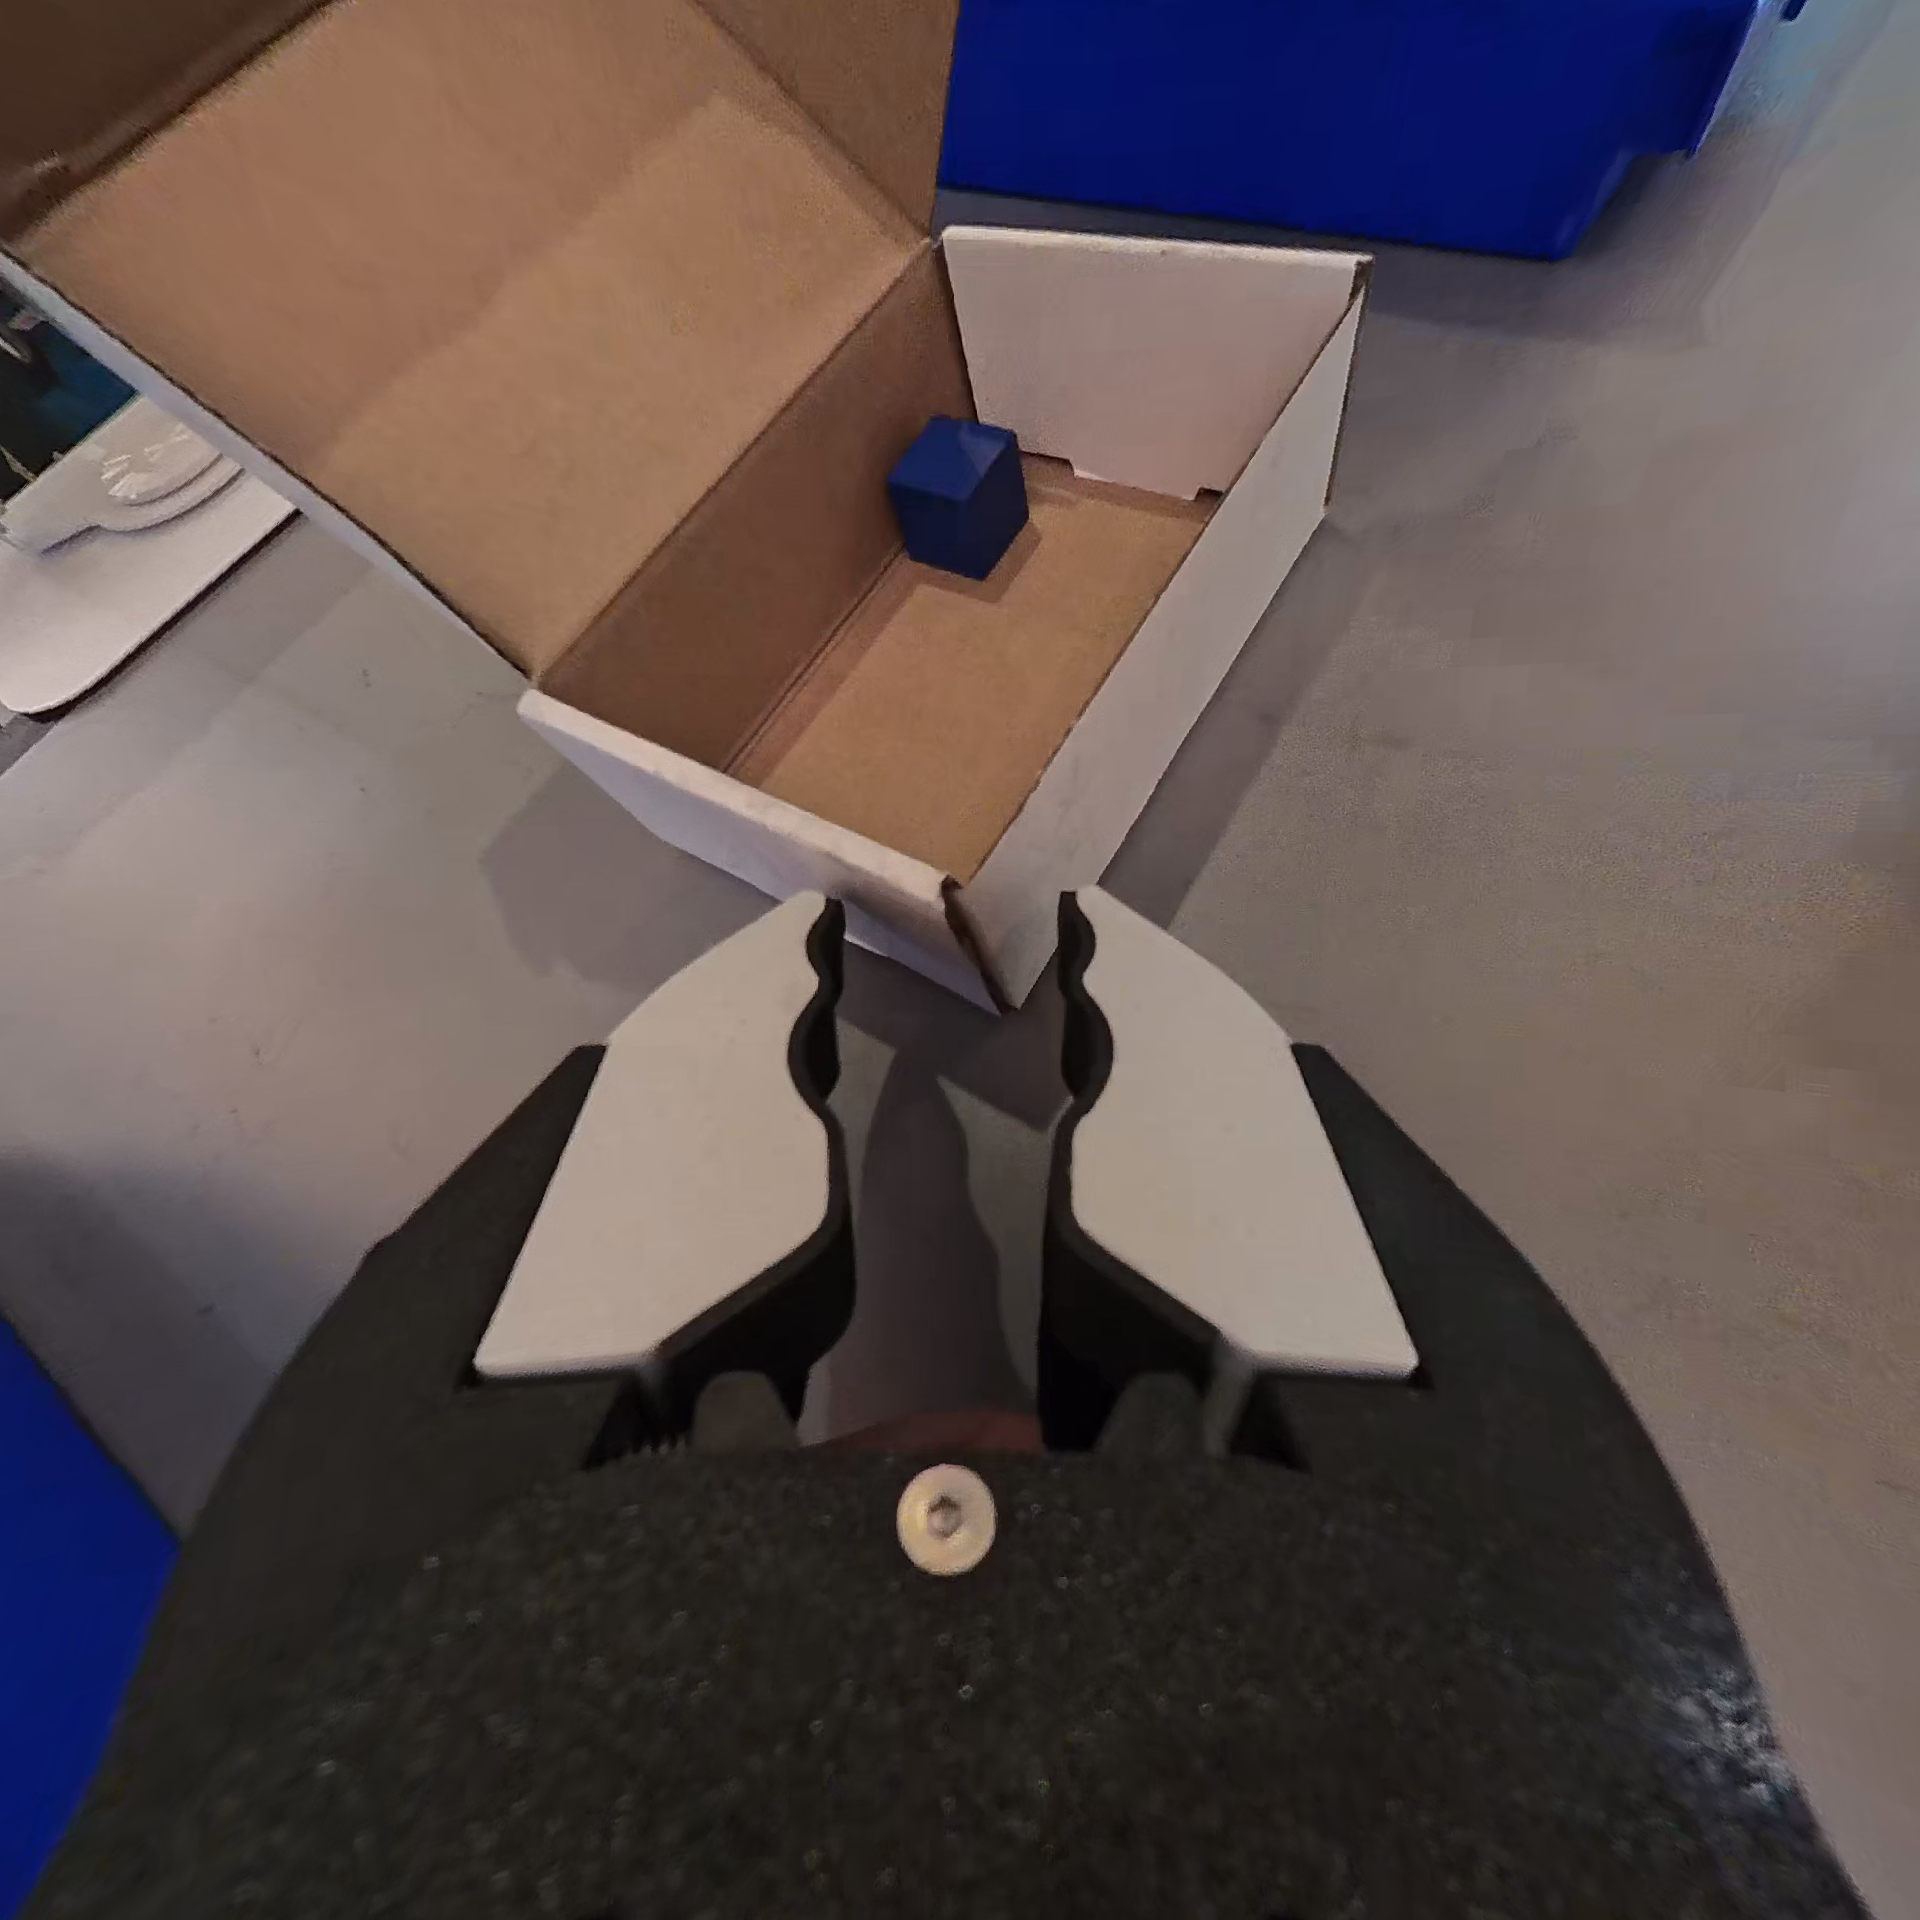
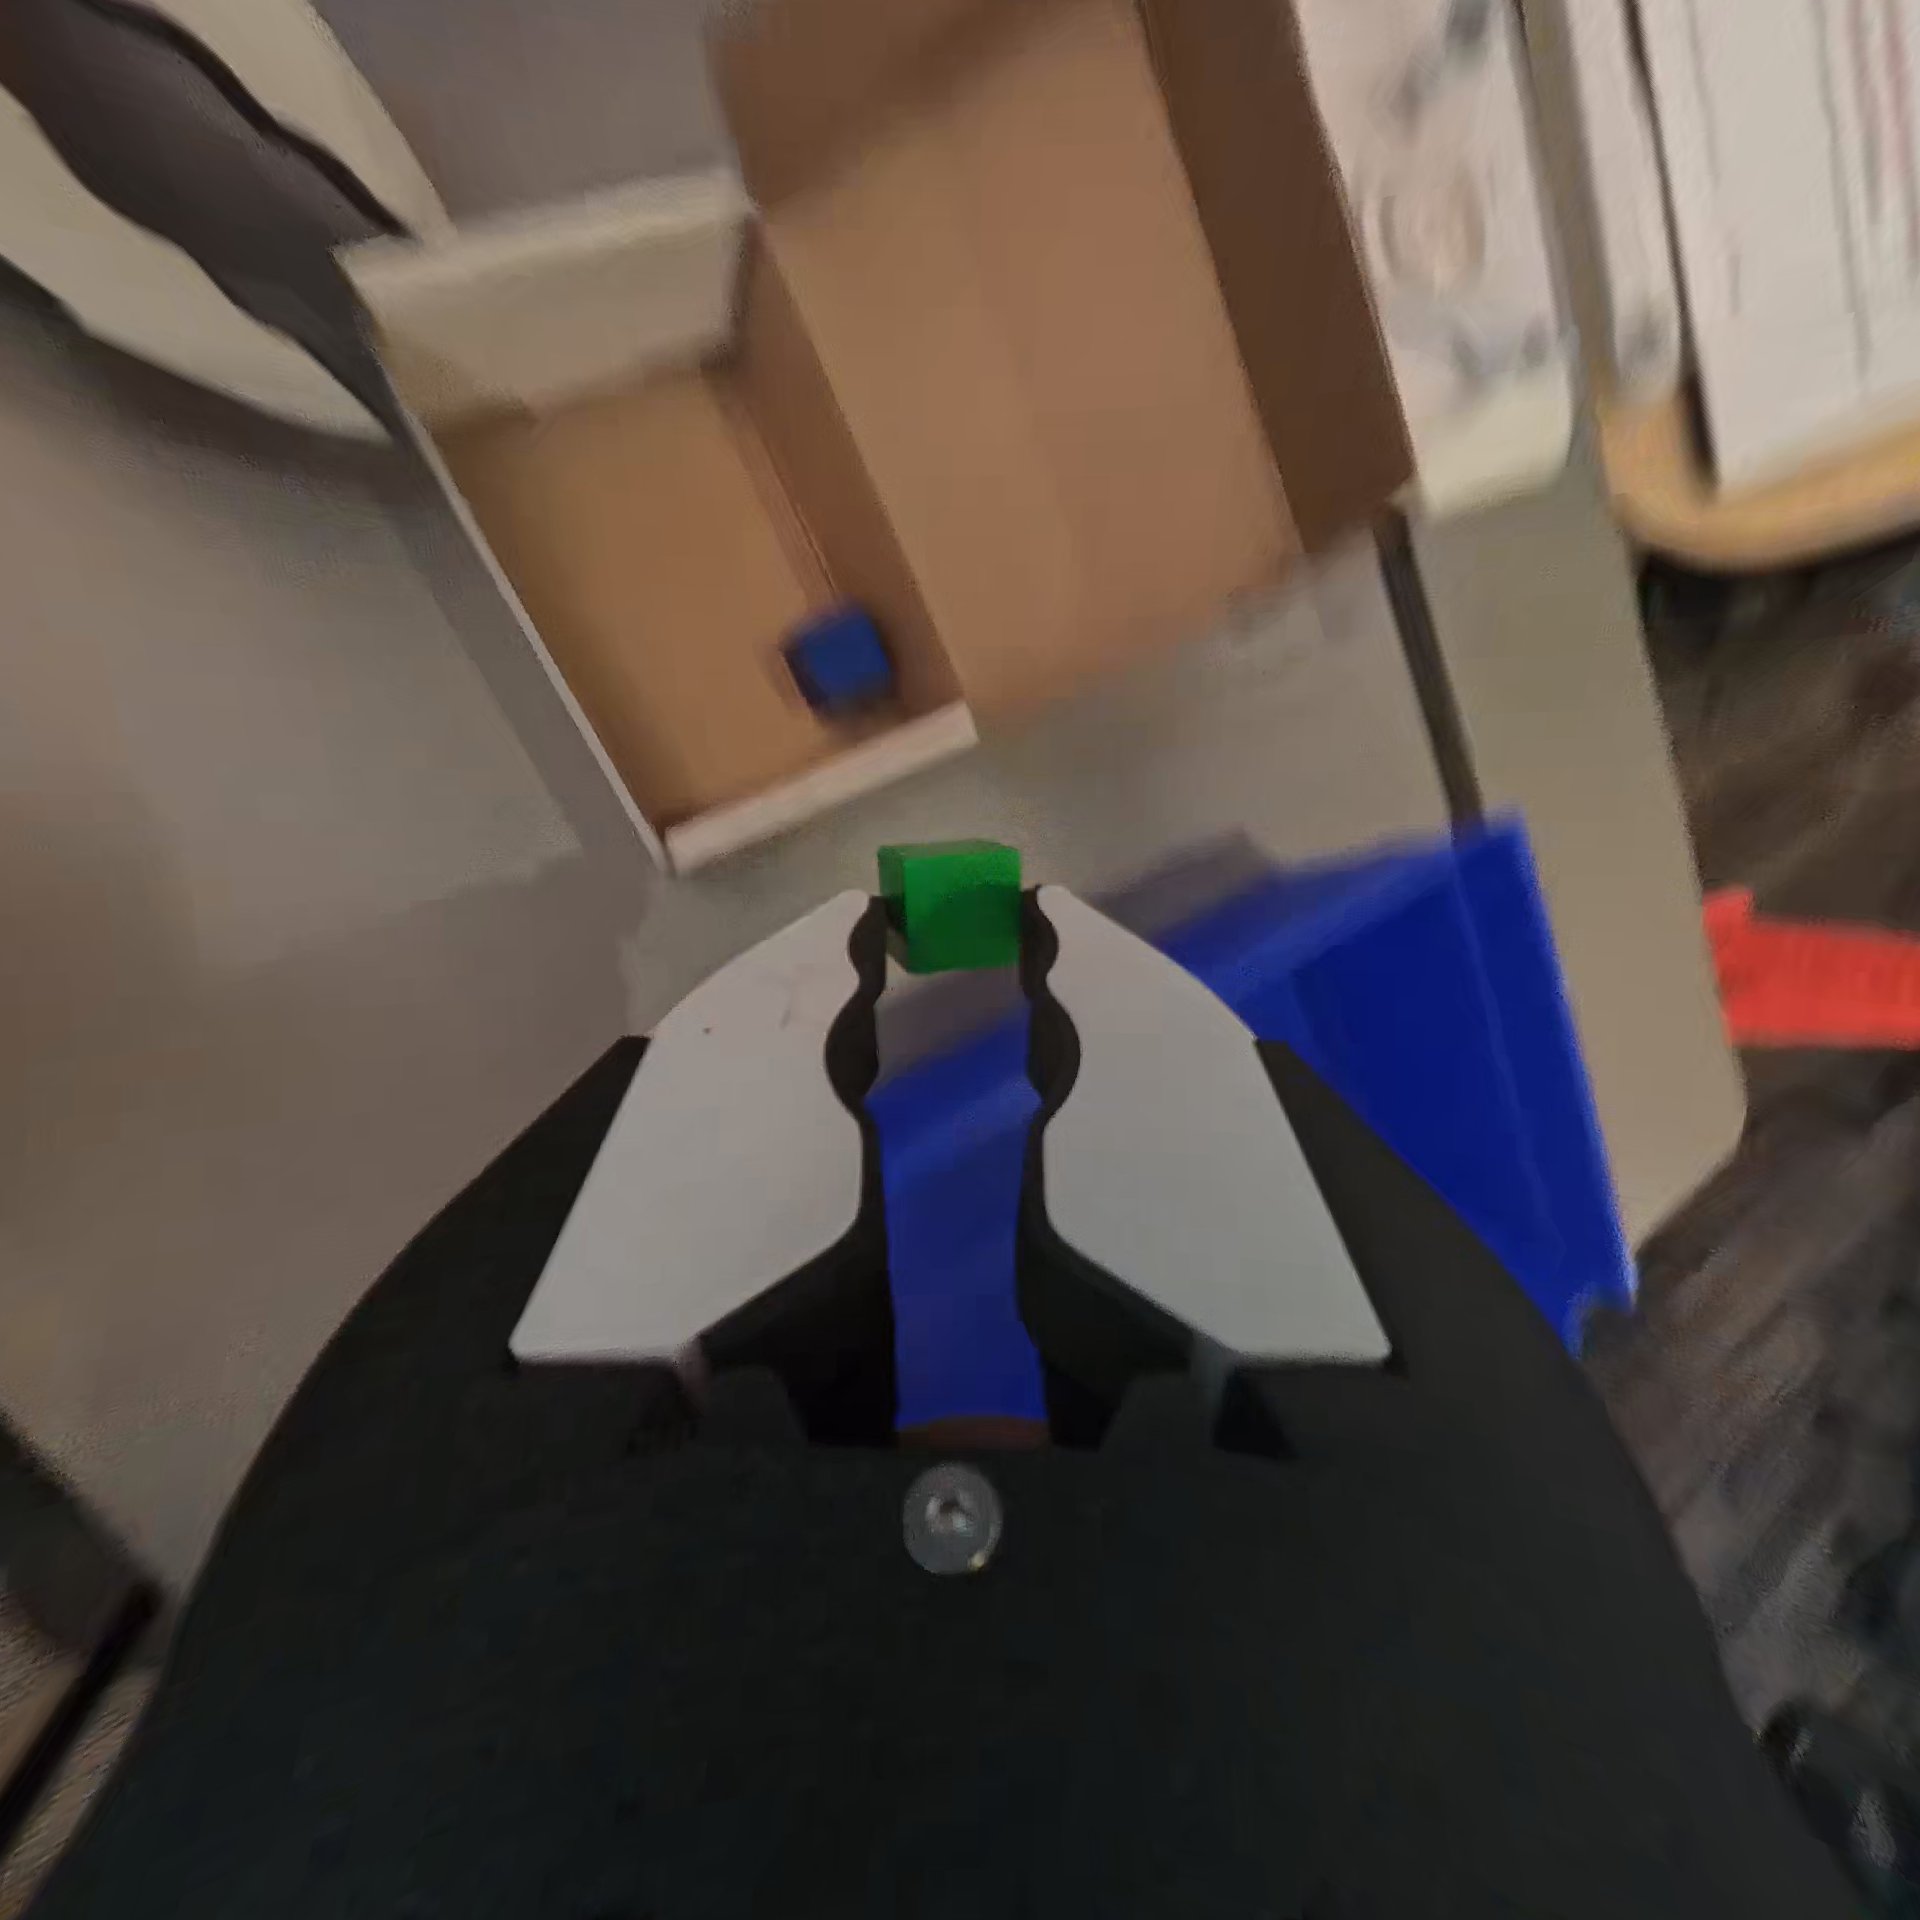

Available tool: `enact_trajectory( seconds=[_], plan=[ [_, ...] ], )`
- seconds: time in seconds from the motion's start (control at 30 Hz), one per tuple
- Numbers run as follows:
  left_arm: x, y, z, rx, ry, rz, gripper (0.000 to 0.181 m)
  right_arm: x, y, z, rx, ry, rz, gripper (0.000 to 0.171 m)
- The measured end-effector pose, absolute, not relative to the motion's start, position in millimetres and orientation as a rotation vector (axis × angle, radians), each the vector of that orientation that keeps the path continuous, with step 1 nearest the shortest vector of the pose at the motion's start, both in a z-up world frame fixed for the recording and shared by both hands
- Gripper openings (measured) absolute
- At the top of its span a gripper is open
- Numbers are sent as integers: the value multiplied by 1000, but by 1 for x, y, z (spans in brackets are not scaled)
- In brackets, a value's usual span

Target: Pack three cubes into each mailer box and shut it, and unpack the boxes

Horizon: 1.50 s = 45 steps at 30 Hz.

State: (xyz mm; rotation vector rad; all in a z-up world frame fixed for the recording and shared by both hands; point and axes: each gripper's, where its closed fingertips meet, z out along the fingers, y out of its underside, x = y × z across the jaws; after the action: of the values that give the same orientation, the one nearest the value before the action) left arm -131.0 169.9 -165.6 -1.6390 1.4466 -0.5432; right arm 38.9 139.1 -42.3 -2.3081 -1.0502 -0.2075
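Observation:
A white mailer box (image 1: 1132,748) with a brown inside stands open on the grey table, its lid (image 1: 499,312) folded back to the left. A blue cube (image 1: 958,501) sits in its far corner. My left gripper (image 1: 951,920) is open and empty, its tips just above the box's near corner. In the right wrist view my right gripper (image 2: 954,909) is shut on a green cube (image 2: 951,906), held in the air short of the same open box (image 2: 821,795), where the blue cube (image 2: 836,665) shows. That view is blurred.
A blue bin (image 1: 1351,114) stands behind the box, and a blue bin (image 2: 1434,1039) lies below and right of my right gripper. Flat white cardboard (image 1: 114,561) lies at the left. The other gripper (image 2: 197,239) shows at upper left. The table edge (image 2: 1558,727) runs at the right. Spacing between my two grippers at the tips: around 20 centimetres.

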Motion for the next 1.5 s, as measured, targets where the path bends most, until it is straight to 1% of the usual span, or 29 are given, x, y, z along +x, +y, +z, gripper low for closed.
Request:
enact_trajectory(
  seconds=[0.07, 0.1, 0.17, 0.23, 0.3, 0.37, 0.43, 0.67, 0.77, 0.8, 0.9, 0.97, 1.03, 1.07, 1.1, 1.17, 1.2, 1.27, 1.37, 1.4, 1.5],
  plan=[
    [-131, 169, -166, -1640, 1453, -544, 39, 106, 121, -45, -2438, -870, -304, 24],
    [-131, 170, -167, -1643, 1456, -542, 39, 136, 111, -55, -2520, -776, -335, 24],
    [-130, 170, -168, -1649, 1462, -538, 38, 178, 83, -91, -2745, -612, -282, 24],
    [-130, 170, -169, -1651, 1463, -532, 38, 204, 71, -123, -2859, -474, -271, 24],
    [-129, 171, -169, -1650, 1463, -534, 38, 219, 70, -147, -2900, -336, -275, 24],
    [-129, 171, -169, -1655, 1462, -537, 38, 231, 72, -163, -2928, -83, -263, 25],
    [-129, 171, -167, -1647, 1454, -540, 38, 229, 76, -174, -2921, 82, -157, 24],
    [-130, 171, -167, -1639, 1451, -536, 38, 235, 71, -196, -2979, 209, -103, 23],
    [-131, 170, -167, -1643, 1451, -536, 38, 234, 69, -190, -2971, 227, -124, 37],
    [-131, 170, -167, -1643, 1451, -536, 38, 233, 71, -178, -2936, 226, -186, 41],
    [-131, 170, -168, -1643, 1456, -532, 38, 195, 94, -120, -2718, 135, -269, 43],
    [-130, 170, -169, -1644, 1464, -527, 38, 131, 118, -85, -2555, 29, -90, 43],
    [-130, 170, -169, -1644, 1467, -522, 38, 48, 140, -64, -2412, -74, 263, 44],
    [-130, 169, -169, -1642, 1467, -524, 38, 19, 149, -65, -2399, -91, 362, 45],
    [-130, 169, -169, -1641, 1466, -528, 38, 4, 159, -75, -2429, -68, 351, 45],
    [-129, 168, -167, -1641, 1456, -542, 38, -10, 179, -101, -2520, -16, 218, 46],
    [-129, 167, -167, -1644, 1454, -551, 38, -17, 187, -113, -2554, -5, 174, 44],
    [-129, 166, -166, -1650, 1448, -562, 38, -32, 200, -136, -2622, 9, 176, 44],
    [-130, 165, -165, -1657, 1441, -568, 39, -21, 208, -167, -2729, 88, 49, 42],
    [-130, 165, -165, -1657, 1441, -567, 39, -16, 209, -172, -2743, 107, -3, 37],
    [-132, 165, -163, -1652, 1439, -567, 40, -10, 211, -174, -2741, 112, -56, 37]
  ],
)
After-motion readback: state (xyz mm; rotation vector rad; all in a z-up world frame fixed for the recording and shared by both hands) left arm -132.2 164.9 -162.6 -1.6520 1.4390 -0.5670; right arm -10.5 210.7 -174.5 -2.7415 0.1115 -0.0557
